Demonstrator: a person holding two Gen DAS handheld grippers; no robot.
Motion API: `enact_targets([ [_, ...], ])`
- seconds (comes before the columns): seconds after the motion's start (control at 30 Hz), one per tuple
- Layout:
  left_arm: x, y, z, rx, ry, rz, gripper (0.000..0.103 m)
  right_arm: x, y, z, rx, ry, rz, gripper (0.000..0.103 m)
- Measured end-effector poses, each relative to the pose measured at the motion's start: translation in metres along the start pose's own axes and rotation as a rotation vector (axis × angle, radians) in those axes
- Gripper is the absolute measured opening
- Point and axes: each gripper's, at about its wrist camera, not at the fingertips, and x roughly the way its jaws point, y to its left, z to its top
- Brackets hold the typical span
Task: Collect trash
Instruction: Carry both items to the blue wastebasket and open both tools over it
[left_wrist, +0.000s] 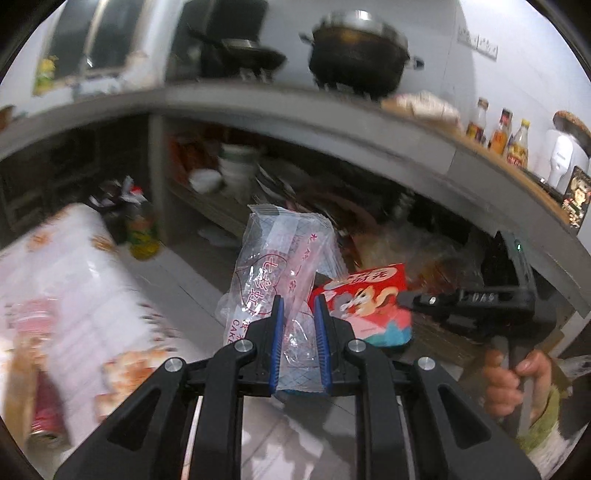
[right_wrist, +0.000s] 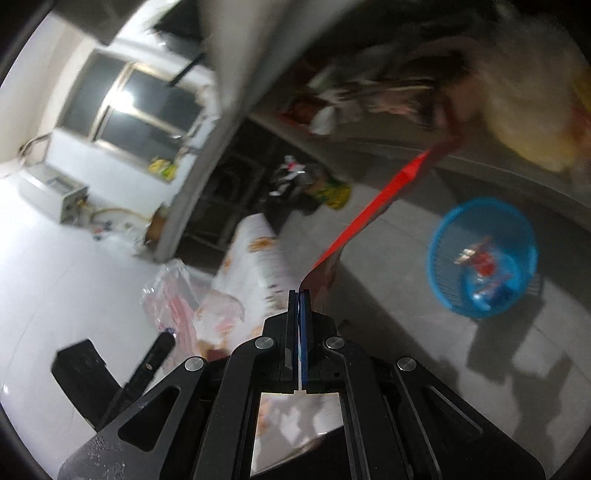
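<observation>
The left gripper (left_wrist: 299, 306) is clamping a clear plastic wrapper (left_wrist: 284, 266) in its fingers while the right gripper (right_wrist: 300, 295), fingers clenched on a red packet (right_wrist: 373, 210), should be carrying both steadily over the blue basket (right_wrist: 439, 236) on the floor before releasing.

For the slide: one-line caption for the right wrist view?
Right gripper shut on a red wrapper, blue basket with trash on the floor ahead.
</observation>
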Motion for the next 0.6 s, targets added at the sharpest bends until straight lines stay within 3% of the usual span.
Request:
enact_targets([
  [0.33, 0.187, -0.019, 0.001, -0.054, 0.392, -0.114, 0.016, 0.052, -0.109, 0.010, 0.145, 0.057, -0.158, 0.000],
  [0.6, 0.295, -0.029, -0.012, -0.084, 0.566, -0.122, 0.017, 0.099, -0.170, 0.018, 0.225, 0.092, -0.236, 0.000],
])
